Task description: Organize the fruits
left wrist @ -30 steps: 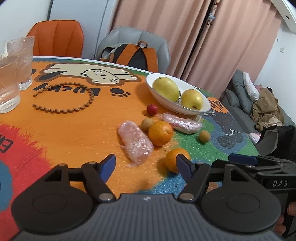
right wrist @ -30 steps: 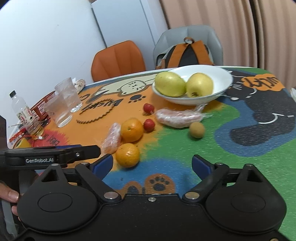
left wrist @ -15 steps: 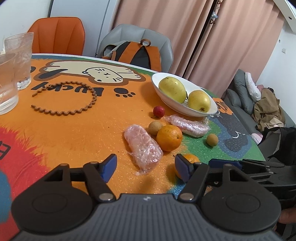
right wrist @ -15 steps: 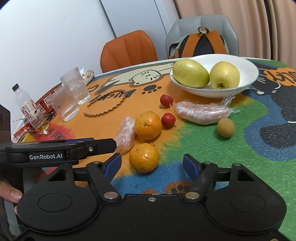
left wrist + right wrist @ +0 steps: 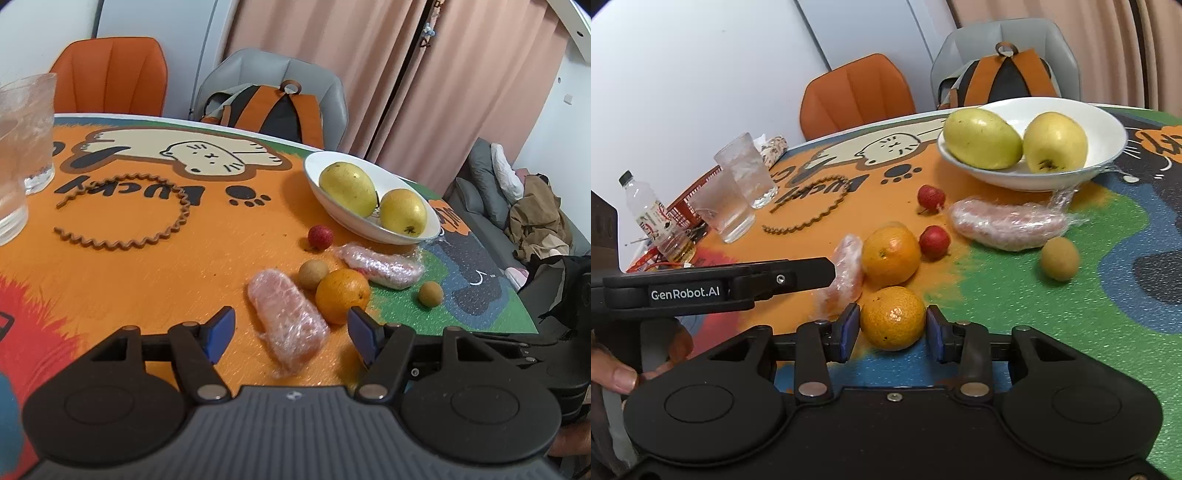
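My right gripper [image 5: 892, 332] is closing on the near orange [image 5: 893, 317], which sits on the mat with both blue pads against its sides. A second orange [image 5: 890, 254] lies just behind it. My left gripper [image 5: 291, 332] stands open over a pink film-wrapped piece [image 5: 288, 317], and its pads are clear of the wrap. The white bowl [image 5: 1108, 122] holds two yellow-green fruits. Between the bowl and the oranges lie two red lychees [image 5: 934, 242], brown longans [image 5: 1060, 258] and another wrapped piece [image 5: 1004, 225]. In the left wrist view the held orange is hidden.
Two drinking glasses [image 5: 738, 184], a small bottle [image 5: 646, 210] and a red basket stand at the table's left. A wavy wooden ring [image 5: 122, 218] lies on the mat. An orange chair [image 5: 110, 74] and a grey chair with a backpack [image 5: 277, 107] stand behind the table.
My right gripper came forward and down to the near orange, and its jaws narrowed from wide to snug around it. My left gripper drifted closer to the wrapped piece.
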{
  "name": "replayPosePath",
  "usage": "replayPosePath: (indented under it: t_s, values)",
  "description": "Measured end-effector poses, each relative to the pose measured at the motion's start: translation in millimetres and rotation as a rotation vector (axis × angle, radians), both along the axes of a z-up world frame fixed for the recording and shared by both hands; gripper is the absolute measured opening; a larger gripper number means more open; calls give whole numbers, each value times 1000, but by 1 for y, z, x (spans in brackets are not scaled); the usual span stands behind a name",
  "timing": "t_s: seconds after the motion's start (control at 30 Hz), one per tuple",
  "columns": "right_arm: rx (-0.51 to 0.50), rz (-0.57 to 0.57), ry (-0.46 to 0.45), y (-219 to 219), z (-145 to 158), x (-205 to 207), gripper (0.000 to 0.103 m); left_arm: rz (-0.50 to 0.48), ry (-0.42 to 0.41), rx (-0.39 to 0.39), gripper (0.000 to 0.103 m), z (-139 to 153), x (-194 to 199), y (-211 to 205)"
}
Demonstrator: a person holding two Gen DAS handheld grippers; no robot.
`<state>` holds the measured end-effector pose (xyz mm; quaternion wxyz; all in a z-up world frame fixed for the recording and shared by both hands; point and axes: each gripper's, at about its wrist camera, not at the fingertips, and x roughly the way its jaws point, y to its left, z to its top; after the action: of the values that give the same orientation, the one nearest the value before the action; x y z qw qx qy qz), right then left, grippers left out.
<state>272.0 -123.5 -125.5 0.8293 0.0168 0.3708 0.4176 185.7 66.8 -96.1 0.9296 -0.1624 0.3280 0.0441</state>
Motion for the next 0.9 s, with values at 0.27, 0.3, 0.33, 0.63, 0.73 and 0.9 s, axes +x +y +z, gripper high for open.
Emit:
replayPosePath:
  t_s: [0.27, 0.3, 0.33, 0.63, 0.73, 0.9]
  values:
    - [0, -39, -16, -18, 7, 8, 37, -47, -17, 7, 63, 4, 14, -14]
    - [1, -44, -18, -19, 7, 9, 37, -52, -18, 8, 62, 4, 16, -16]
    - [2, -48, -19, -21, 7, 10, 37, -56, -19, 9, 62, 4, 18, -17]
    - [3, -79, -29, -37, 11, 15, 37, -85, -22, 17, 57, 6, 34, -29]
    - [1, -91, -32, -41, 13, 17, 37, -91, -25, 21, 57, 6, 39, -33]
    - [-1, -105, -38, -48, 16, 18, 37, -90, -18, 33, 53, 3, 46, -37]
